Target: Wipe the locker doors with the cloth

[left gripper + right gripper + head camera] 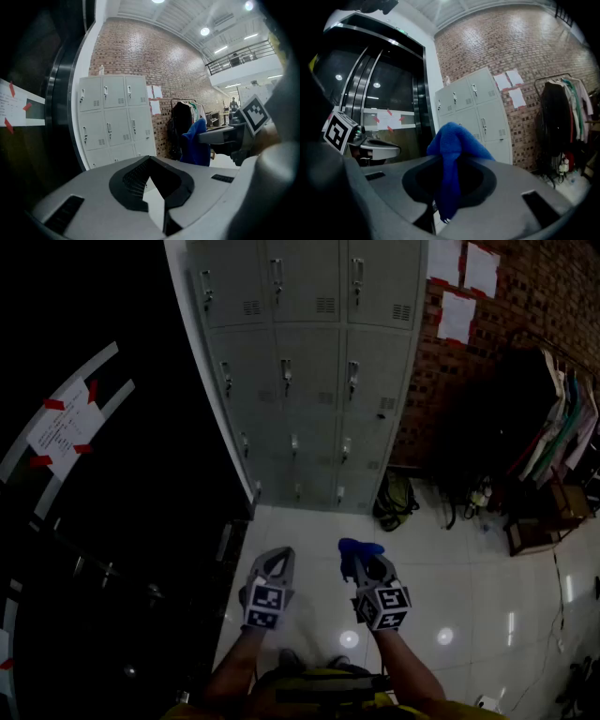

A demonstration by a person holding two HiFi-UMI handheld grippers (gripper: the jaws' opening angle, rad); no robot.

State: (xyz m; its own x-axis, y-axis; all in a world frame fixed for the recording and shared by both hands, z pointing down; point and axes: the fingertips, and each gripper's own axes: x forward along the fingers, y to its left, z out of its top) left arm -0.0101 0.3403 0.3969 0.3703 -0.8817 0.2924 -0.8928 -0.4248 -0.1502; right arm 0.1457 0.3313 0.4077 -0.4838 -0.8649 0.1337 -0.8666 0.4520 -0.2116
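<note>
Grey lockers [309,371] stand against the wall ahead, some way off; they also show as lockers [115,117] and lockers [478,117] in the two gripper views. My right gripper [366,561] is shut on a blue cloth [361,547], which bunches above the jaws and hangs down between them as the cloth [452,154]. To its left, at about the same height over the floor, my left gripper [277,555] is shut with nothing in it; its tips meet in the left gripper view [151,158]. From there the cloth [197,143] is visible at the right.
A clothes rack [562,427] with hanging garments stands at the right by the brick wall [525,324]. A dark backpack [396,501] lies at the lockers' foot. A dark glass wall [122,474] with a taped paper [61,432] runs along the left.
</note>
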